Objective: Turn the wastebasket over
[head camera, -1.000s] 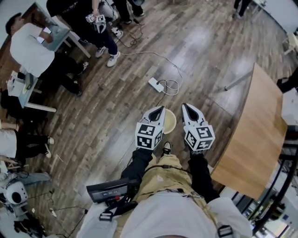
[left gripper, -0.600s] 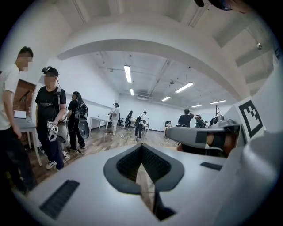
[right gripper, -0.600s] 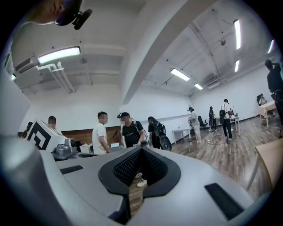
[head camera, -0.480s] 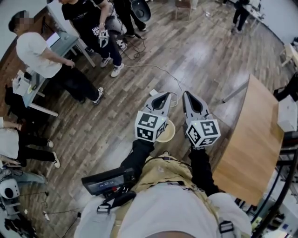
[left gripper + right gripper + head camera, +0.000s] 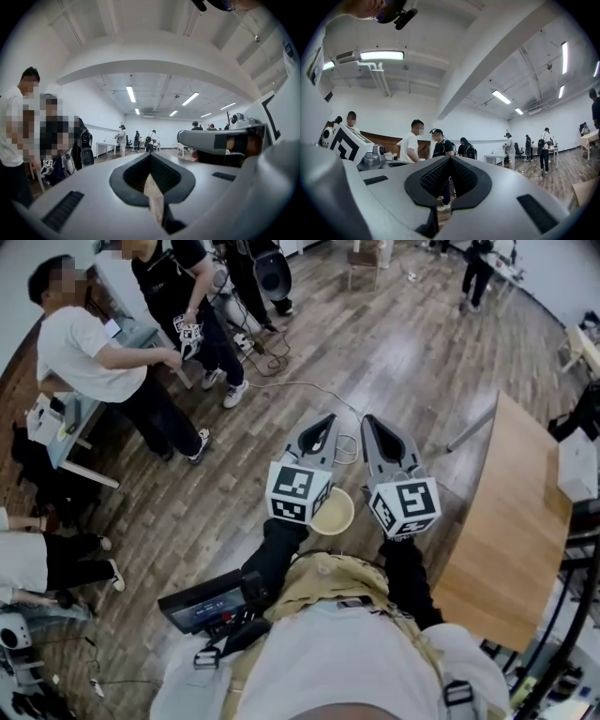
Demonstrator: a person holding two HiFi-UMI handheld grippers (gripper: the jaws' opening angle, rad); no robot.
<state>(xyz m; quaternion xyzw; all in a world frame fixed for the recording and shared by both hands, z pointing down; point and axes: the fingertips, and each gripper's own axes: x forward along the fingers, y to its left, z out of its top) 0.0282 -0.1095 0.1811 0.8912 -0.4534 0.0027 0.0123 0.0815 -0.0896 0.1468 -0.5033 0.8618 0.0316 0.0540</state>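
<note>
The pale, round plastic wastebasket (image 5: 332, 513) stands mouth-up on the dark wooden plank floor (image 5: 403, 343), just ahead of the person's feet and, in the head view, between the two grippers; nothing is touching it. Within the last second both grippers have lifted off it and swung outward, and the basket has slipped back toward the person's body in the head view. The left gripper (image 5: 327, 418) now looks level across the room, its jaws pressed together at the tips with only a thin sliver of floor showing between the ribbed black pads and nothing held; the right gripper (image 5: 367, 418) points the same way beside it, its jaws likewise brought together and empty. Judged from this, the turn-over is not yet begun: the basket's rim still faces up, and both tools would need to come back down and spread before either could take its wall.

To the right runs a light wooden tabletop (image 5: 516, 512); a white cable (image 5: 300, 383) trails over the planks ahead; a standing person in a white T-shirt (image 5: 89, 348) leans at a grey desk (image 5: 127, 334) on the left.

No brand or lettering can be read; the only printed marks are the black-and-white square patterns on the left marker cube (image 5: 298, 491) and the right marker cube (image 5: 405, 507).
</note>
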